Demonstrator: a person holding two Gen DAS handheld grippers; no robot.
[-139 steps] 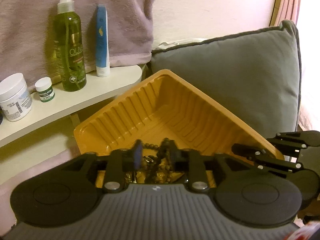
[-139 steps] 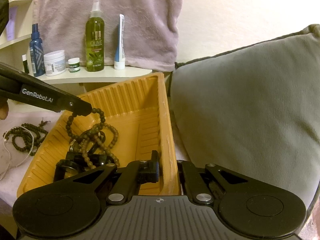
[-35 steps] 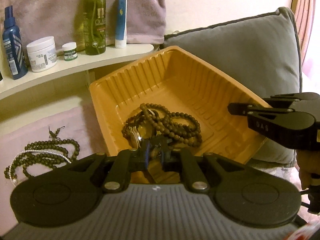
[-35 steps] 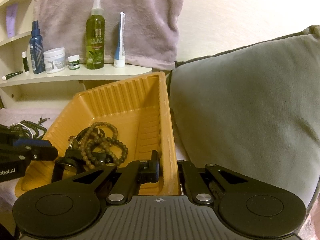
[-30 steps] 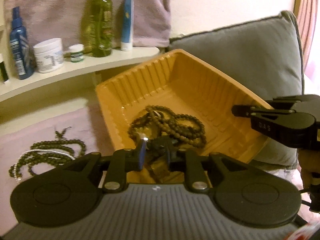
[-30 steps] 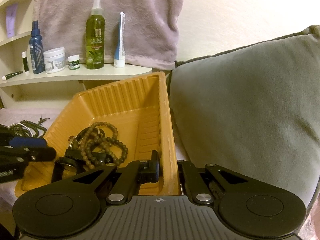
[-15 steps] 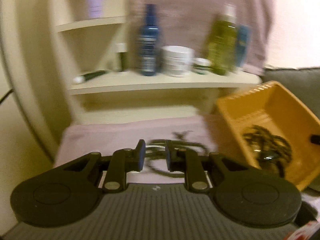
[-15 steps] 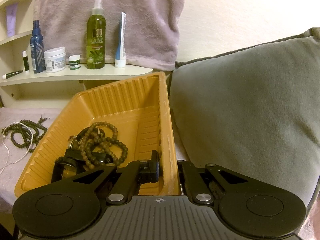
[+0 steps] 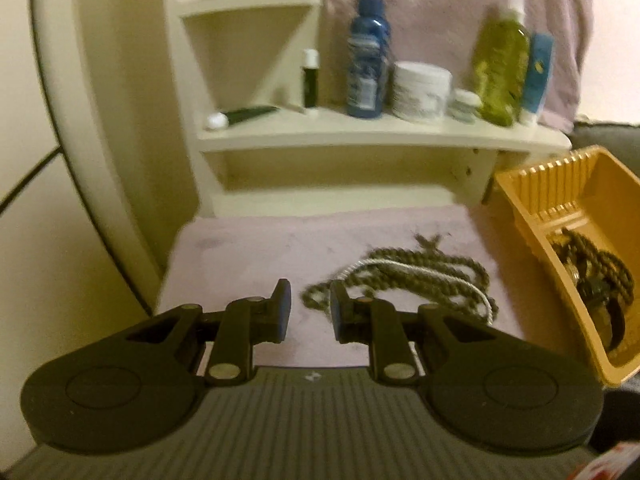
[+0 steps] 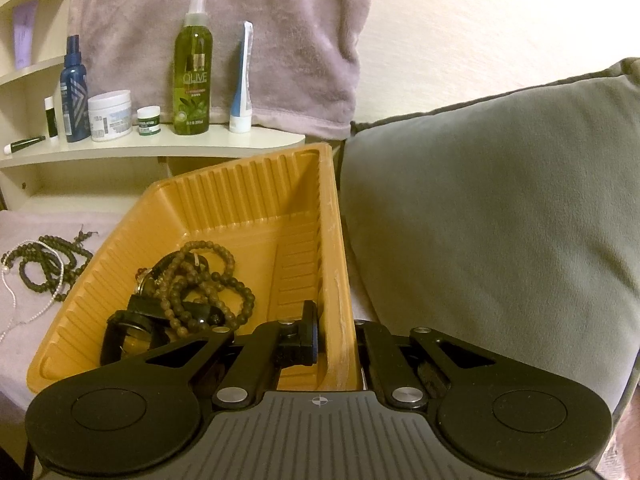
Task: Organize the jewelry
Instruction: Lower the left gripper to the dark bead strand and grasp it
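A ribbed orange tray [image 10: 248, 184] holds a tangle of brown bead strands [image 10: 200, 276] and a black watch [image 10: 128, 328]. My right gripper [image 10: 336, 344] is shut on the tray's right wall near its front corner, one finger inside and one outside. On the pink cloth [image 9: 248, 248] left of the tray [image 9: 516, 200] lies a dark green bead necklace [image 9: 416, 276] with a thin white chain [image 9: 476, 292] across it. My left gripper [image 9: 310, 304] hovers just short of that necklace's left end, open, with nothing between its pads. This view is blurred.
A cream shelf [image 10: 160, 146] behind the tray carries a blue bottle [image 10: 74, 96], a white jar [image 10: 110, 116], a green spray bottle [image 10: 194, 76] and a tube [image 10: 242, 80]. A grey cushion [image 10: 500, 220] presses against the tray's right side. A pink towel [image 10: 224, 20] hangs behind.
My left gripper swung left, away from the tray, and now faces the necklace on the cloth; it has left the right wrist view. The right gripper and tray have not moved.
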